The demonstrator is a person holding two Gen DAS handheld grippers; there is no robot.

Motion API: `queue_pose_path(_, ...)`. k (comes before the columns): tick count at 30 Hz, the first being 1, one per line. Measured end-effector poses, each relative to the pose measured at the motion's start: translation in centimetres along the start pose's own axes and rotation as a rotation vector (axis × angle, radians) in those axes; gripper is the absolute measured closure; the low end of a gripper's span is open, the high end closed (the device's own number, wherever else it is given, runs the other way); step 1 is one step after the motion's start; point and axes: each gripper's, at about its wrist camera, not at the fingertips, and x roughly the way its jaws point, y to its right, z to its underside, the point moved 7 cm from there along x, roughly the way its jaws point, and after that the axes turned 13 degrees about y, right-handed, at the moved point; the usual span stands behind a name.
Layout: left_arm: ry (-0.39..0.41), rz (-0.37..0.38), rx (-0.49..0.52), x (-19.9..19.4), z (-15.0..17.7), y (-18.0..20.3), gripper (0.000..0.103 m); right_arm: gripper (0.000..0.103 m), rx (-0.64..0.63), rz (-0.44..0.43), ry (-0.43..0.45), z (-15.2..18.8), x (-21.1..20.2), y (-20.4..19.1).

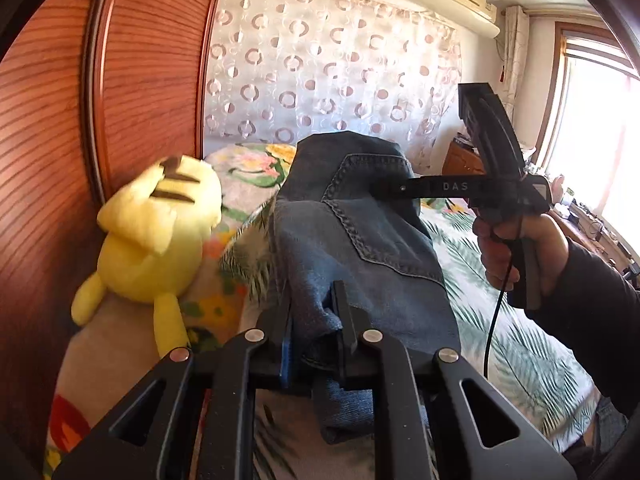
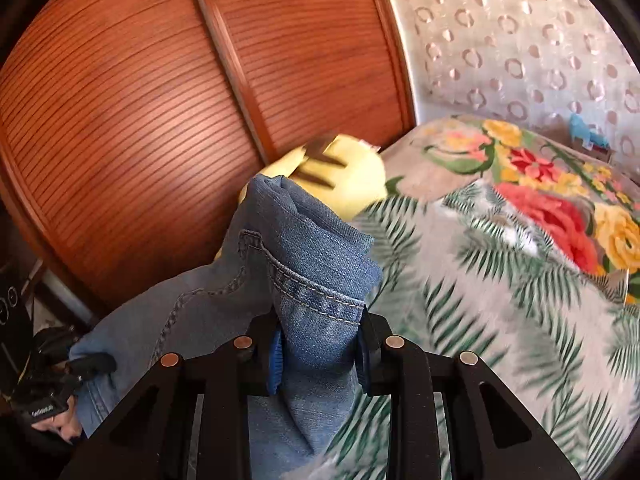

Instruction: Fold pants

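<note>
- Blue denim pants (image 1: 360,240), bunched, lifted above the palm-leaf print bedsheet (image 1: 520,344), stretched between both grippers.
- Left gripper (image 1: 314,316): jaws nearly closed, pinching a fold of denim.
- Right gripper (image 2: 320,344): jaws clamped on a thicker wad by the stitched hem; hand (image 1: 516,252) on its handle.
- Yellow plush toy (image 1: 152,236) beside the wooden wardrobe door (image 1: 140,80).
</note>
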Motion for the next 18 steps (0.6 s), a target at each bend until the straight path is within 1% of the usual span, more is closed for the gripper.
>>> queue_pose_path(4, 0.006, 0.002, 0.025, 4.2, -2.7, -0.8, 0.086, 0.074, -0.013, 0.047, 0.037, -2.5, 2.5, 2.3)
queue_pose_path(7, -0.008, -0.004, 0.016, 7.3, -3.8, -1.8, 0.086, 0.074, -0.017, 0.08, 0.04, -3.9, 4.6, 4.0)
queue_pose_path(9, -0.023, -0.009, 0.006, 9.0, -3.9, -2.5, 0.086, 0.074, -0.024, 0.101, 0.044, -4.6, 6.0, 5.1)
queue_pose_path(12, -0.063, -0.036, 0.022, 10.8, -3.1, -3.3, 0.086, 0.072, -0.041, 0.129, 0.04, -5.6, 8.0, 6.2)
queue_pose_path(13, -0.086, -0.045, 0.028, 11.3, -2.5, -3.5, 0.086, 0.069, -0.041, 0.137, 0.028, -5.7, 8.8, 6.5)
queue_pose_path(14, -0.113, -0.053, 0.033, 11.6, -1.8, -3.7, 0.086, 0.063, -0.04, 0.147, 0.011, -5.7, 9.4, 6.6)
queue_pose_path(15, -0.129, -0.055, 0.031, 11.9, -1.2, -3.9, 0.086, 0.059, -0.038, 0.163, -0.011, -5.4, 10.2, 6.9)
queue_pose_path(16, -0.142, -0.056, 0.022, 12.1, -0.5, -4.3, 0.086, 0.052, -0.037, 0.179, -0.037, -4.8, 10.8, 7.3)
queue_pose_path(17, -0.153, -0.059, 0.016, 12.2, 0.1, -4.5, 0.086, 0.048, -0.036, 0.19, -0.052, -4.4, 11.3, 7.5)
queue_pose_path(18, -0.16, -0.063, 0.017, 12.2, 0.5, -4.7, 0.086, 0.046, -0.037, 0.195, -0.055, -4.2, 11.5, 7.7)
